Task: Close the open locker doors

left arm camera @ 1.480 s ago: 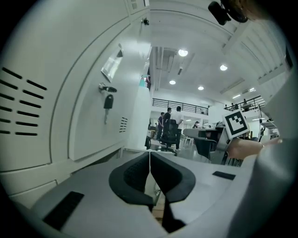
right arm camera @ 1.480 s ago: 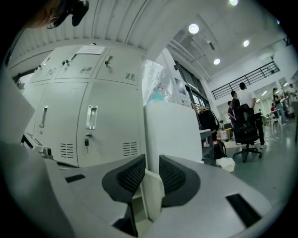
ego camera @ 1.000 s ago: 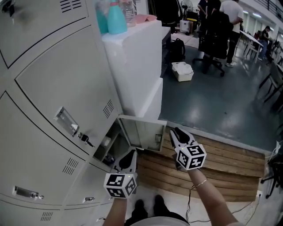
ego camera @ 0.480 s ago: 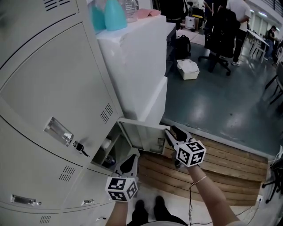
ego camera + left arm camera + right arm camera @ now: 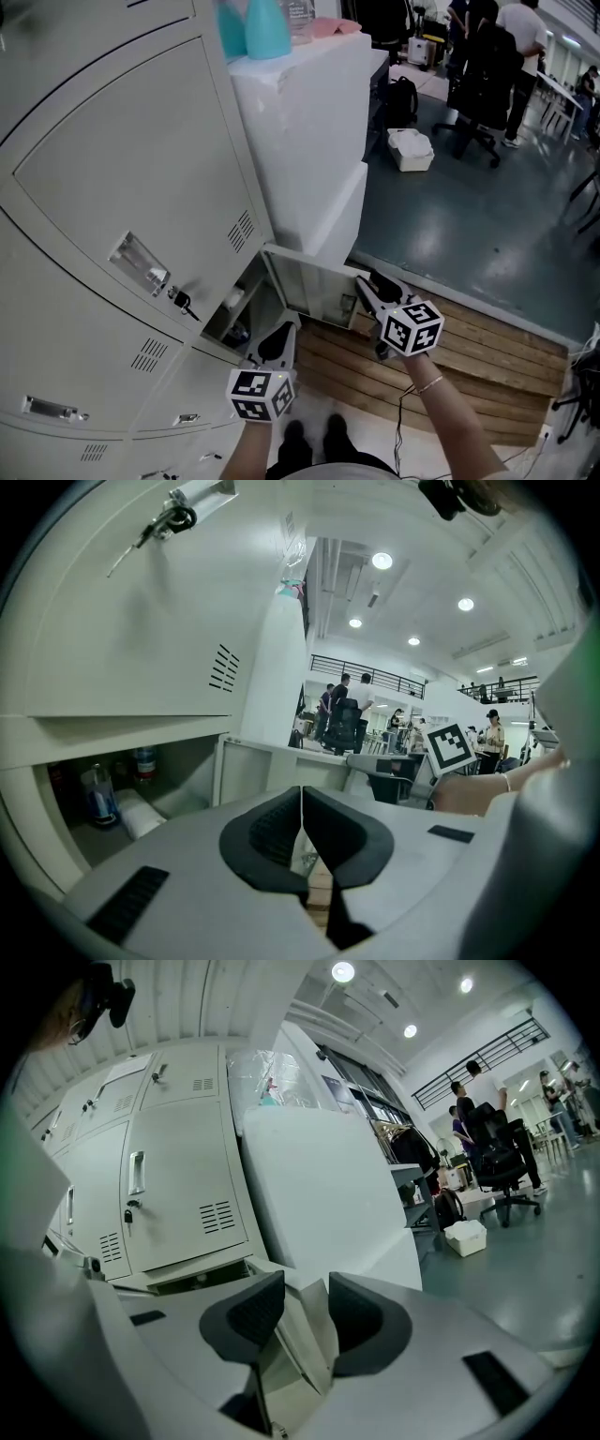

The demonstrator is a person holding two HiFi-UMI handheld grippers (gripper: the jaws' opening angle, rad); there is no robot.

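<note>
The low locker's door [image 5: 314,286] stands swung out to the right, leaving its compartment [image 5: 246,309] open. My right gripper [image 5: 367,282] is at the door's free edge. In the right gripper view the thin door edge [image 5: 314,1340] runs between the jaws of the right gripper [image 5: 307,1312]. The jaws are closing, with a gap still showing beside the pads. My left gripper [image 5: 281,330] hovers in front of the compartment, shut and empty. In the left gripper view the left gripper's [image 5: 301,819] pads meet, and the door [image 5: 272,766] lies beyond them.
Closed grey lockers [image 5: 122,187] fill the left, one with a key [image 5: 183,302] in its lock. Bottles [image 5: 97,794] stand inside the open compartment. A white block stack [image 5: 309,122] with teal bottles [image 5: 267,28] adjoins the lockers. Wooden slats [image 5: 469,356] lie underfoot. An office chair [image 5: 478,84] and people are farther off.
The view has swung a little, so the lockers sit differently in frame. Both grippers stay by the open door, which has not visibly swung.
</note>
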